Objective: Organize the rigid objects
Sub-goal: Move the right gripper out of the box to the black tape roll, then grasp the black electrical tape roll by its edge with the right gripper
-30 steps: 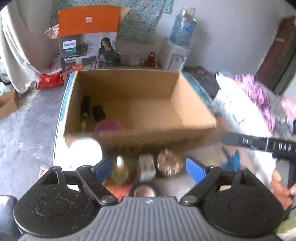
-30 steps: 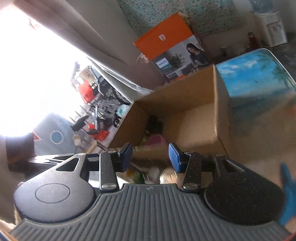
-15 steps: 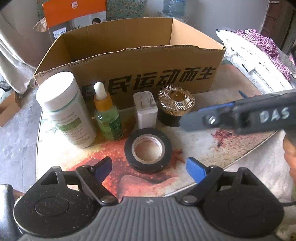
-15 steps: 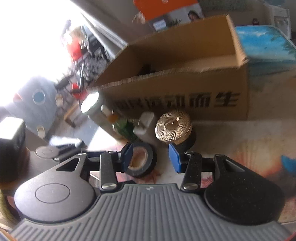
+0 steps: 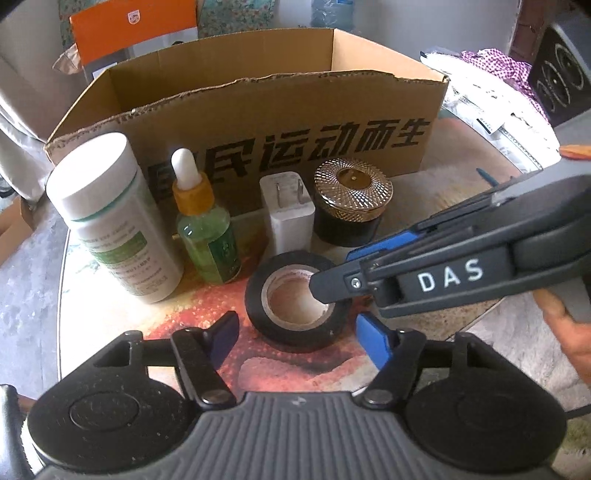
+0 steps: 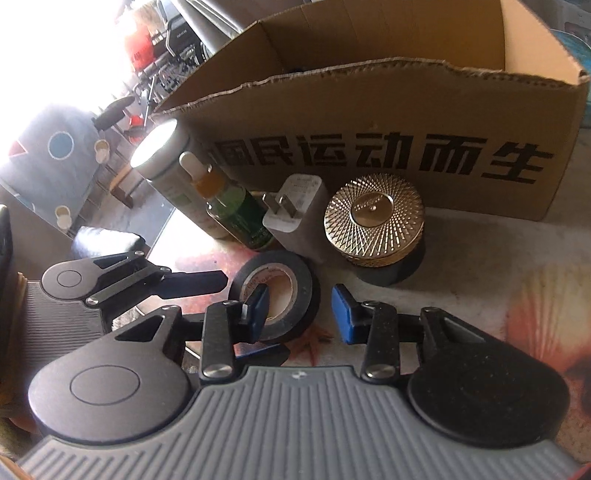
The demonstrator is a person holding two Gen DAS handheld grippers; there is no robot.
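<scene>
A black tape roll (image 5: 295,301) lies flat on the table in front of an open cardboard box (image 5: 280,122). Behind it stand a white bottle (image 5: 114,218), a green dropper bottle (image 5: 205,229), a white charger (image 5: 288,218) and a gold-lidded black jar (image 5: 351,203). My left gripper (image 5: 299,338) is open just in front of the roll. My right gripper (image 6: 299,310) is open and straddles the roll's (image 6: 280,295) right wall, one finger inside its hole. It comes in from the right in the left wrist view (image 5: 332,282).
The box (image 6: 369,122) holds a few dark items, mostly hidden. An orange Philips carton (image 5: 133,29) stands behind it. White bags and patterned cloth (image 5: 491,88) lie at the right. The table's left edge (image 5: 62,295) drops to the floor.
Both grippers dropped from above the box to table level. The right gripper moved left over the tape roll and one finger now sits in its hole.
</scene>
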